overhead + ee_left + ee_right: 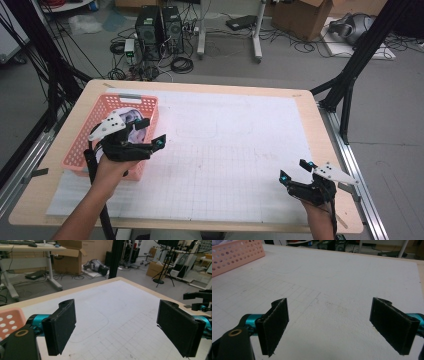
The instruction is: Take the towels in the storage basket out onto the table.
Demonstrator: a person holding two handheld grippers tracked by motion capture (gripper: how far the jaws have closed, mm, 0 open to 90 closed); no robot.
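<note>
Pink perforated plastic basket sits at the table's left edge with a crumpled white cloth inside, the left gripper hovering just over its near right corner, jaws spread and empty. The right gripper, likewise released, hangs well apart above the white gridded mat. Dipping in carelessly could catch the basket's wall and tip or drag the light basket instead of pinching the cloth.

The basket is set on the mat at its left edge. A bundle of cloth is held in the basket. The left gripper is positioned over the basket's right rim; the right gripper is found well to the basket's right.
</note>
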